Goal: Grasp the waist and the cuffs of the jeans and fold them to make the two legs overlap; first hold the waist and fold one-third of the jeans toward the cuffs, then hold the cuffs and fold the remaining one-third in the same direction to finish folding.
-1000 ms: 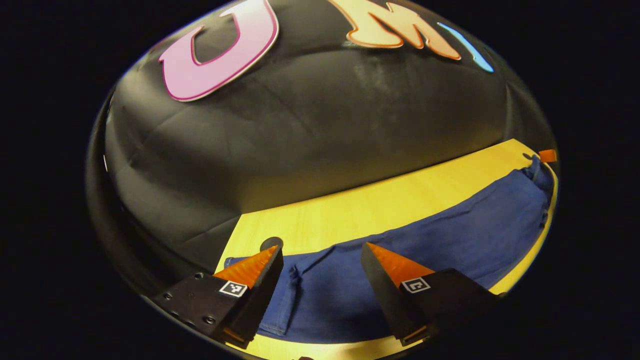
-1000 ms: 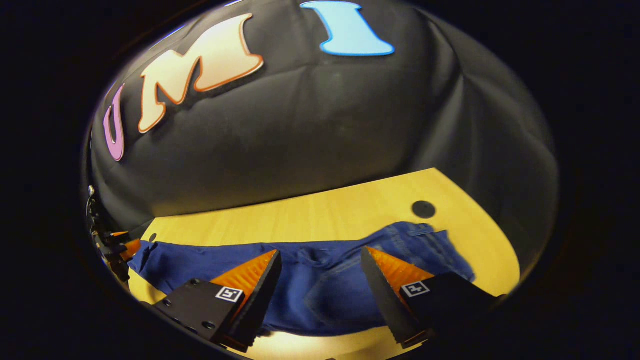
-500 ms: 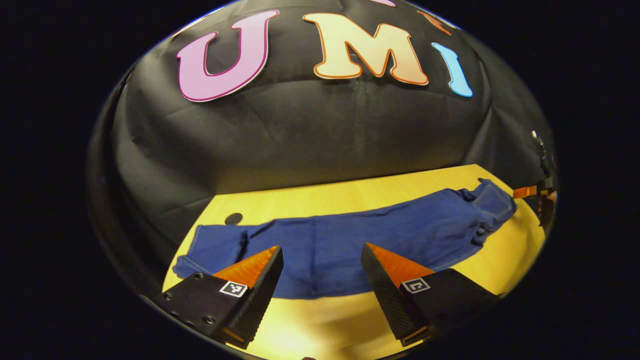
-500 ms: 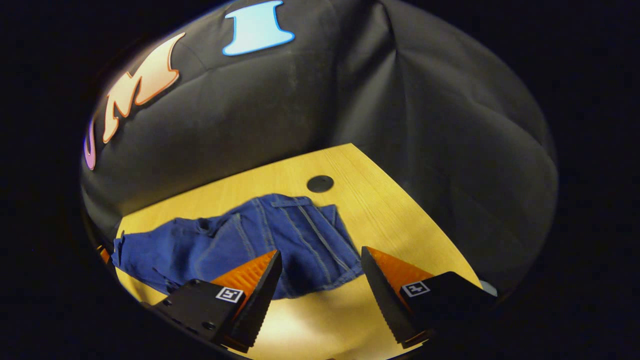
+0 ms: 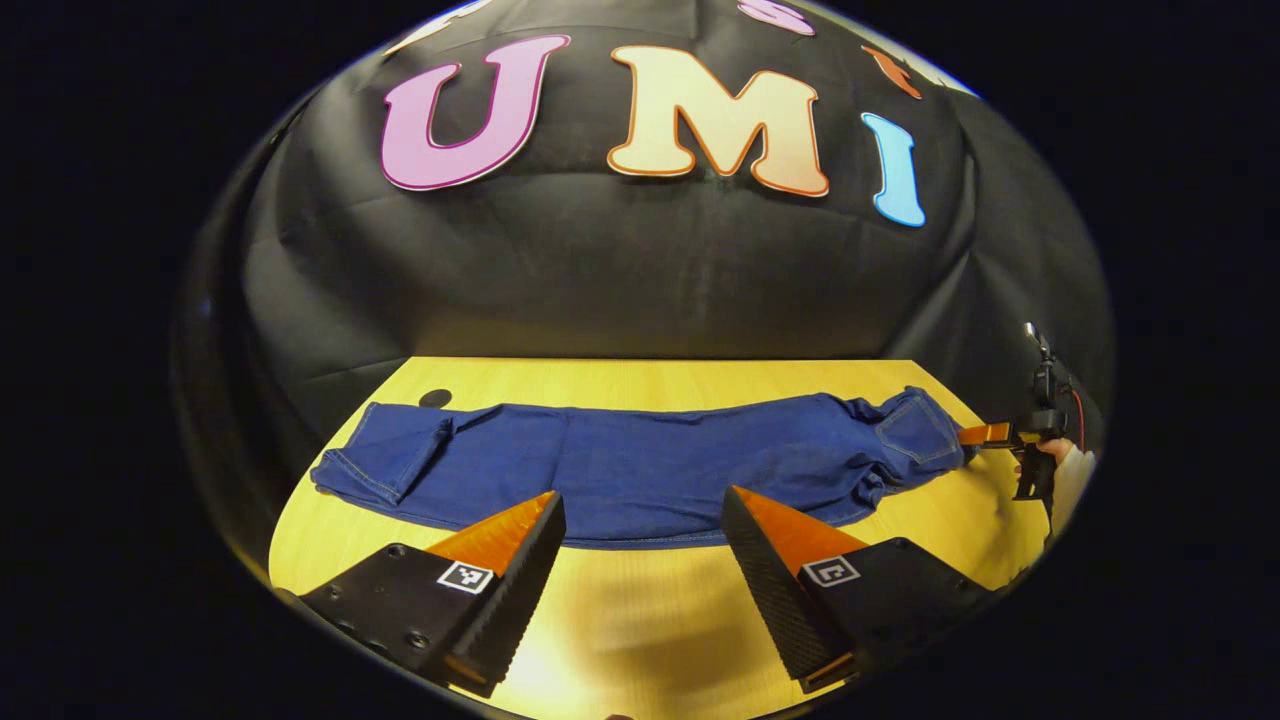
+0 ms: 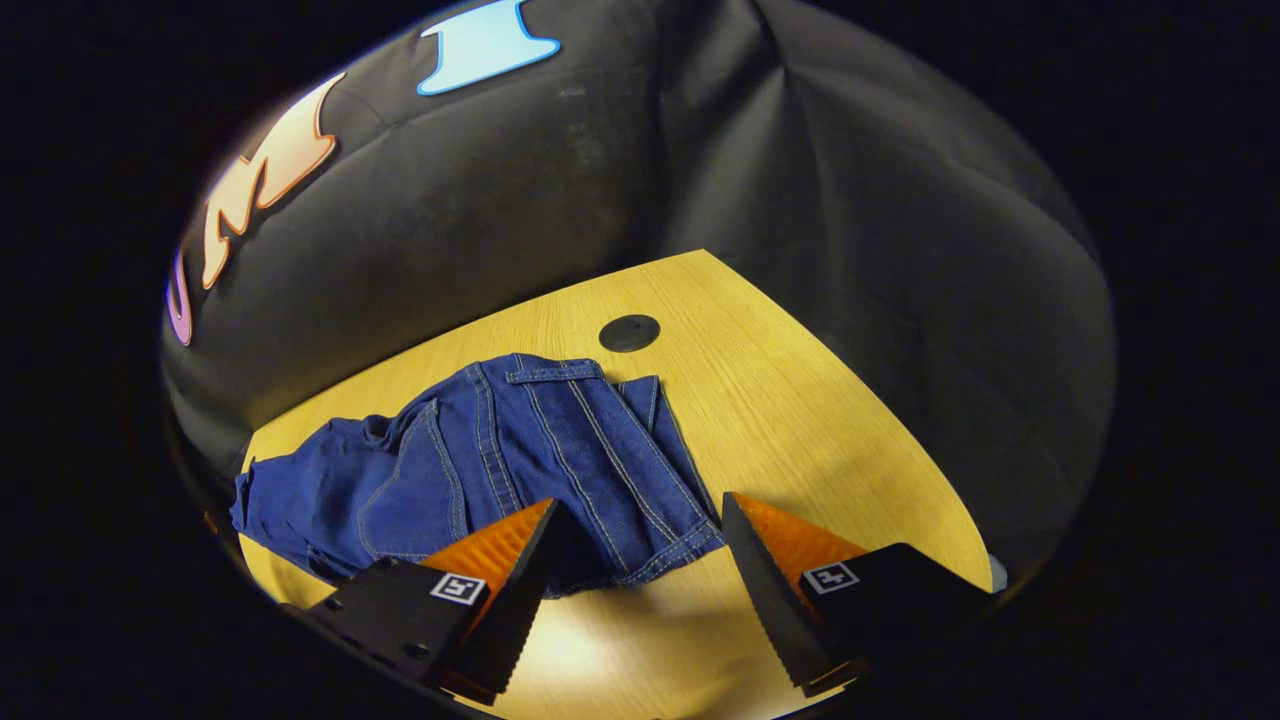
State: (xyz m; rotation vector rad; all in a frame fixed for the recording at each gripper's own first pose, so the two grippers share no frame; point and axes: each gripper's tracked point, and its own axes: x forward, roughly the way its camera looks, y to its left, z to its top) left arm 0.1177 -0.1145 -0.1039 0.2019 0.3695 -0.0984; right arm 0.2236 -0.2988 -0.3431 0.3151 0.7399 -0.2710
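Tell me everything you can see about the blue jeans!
The jeans are dark blue denim with lighter stitching, and look already folded lengthwise. They lie flat in a long strip across the yellow wooden table. The cuffs sit at one end, one corner turned over; the waist, with its seams and a pocket, is rumpled at the other. The left gripper and right gripper hover open by the near edge, not holding the denim.

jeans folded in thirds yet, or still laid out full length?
Full length. The jeans lie as one long strip across the table, cuffs at one end, waist at the other; neither end is turned over. Both claws are open.
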